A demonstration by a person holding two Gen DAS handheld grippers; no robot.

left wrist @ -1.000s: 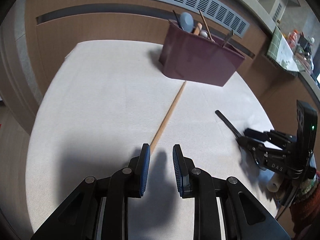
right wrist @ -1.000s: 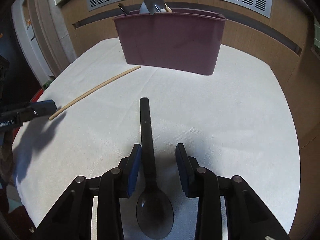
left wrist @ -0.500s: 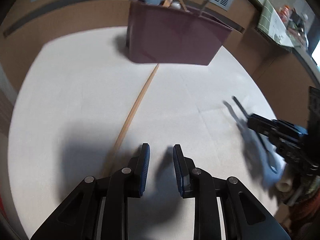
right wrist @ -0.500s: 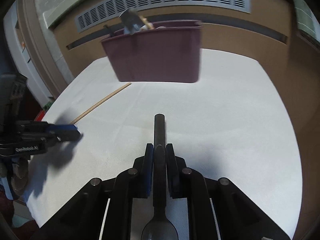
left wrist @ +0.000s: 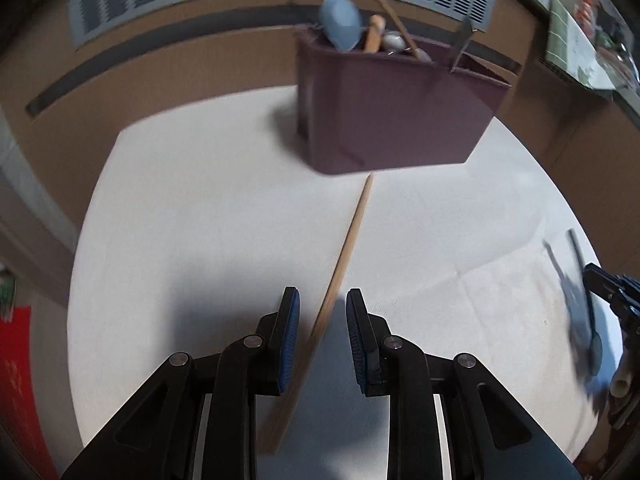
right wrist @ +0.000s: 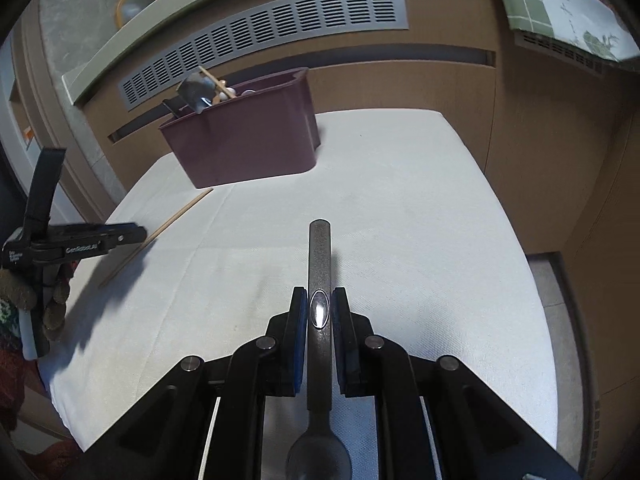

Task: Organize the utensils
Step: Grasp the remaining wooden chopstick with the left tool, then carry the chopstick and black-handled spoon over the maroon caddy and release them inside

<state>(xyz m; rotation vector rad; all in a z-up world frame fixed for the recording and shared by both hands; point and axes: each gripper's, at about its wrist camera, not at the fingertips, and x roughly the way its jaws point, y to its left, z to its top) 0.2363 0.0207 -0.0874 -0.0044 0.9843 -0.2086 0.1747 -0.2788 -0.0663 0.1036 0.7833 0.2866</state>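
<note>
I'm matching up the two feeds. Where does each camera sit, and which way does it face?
Left wrist: on the left gripper, looking down across the white cloth; open fingers straddle the chopstick.
Right wrist: on the right gripper, shut on the dark spoon.
Shared: maroon bin, chopstick, each other's gripper.

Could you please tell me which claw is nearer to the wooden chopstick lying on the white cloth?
Left. The left claw straddles the near end of the chopstick, pads not yet touching it. The right claw is well off to the side, shut on a dark spoon.

Bin (left wrist: 384, 120) at cloth's (left wrist: 200, 208) far side; chopstick (left wrist: 344, 248) before bin; utensils (left wrist: 344, 28) in bin.
</note>
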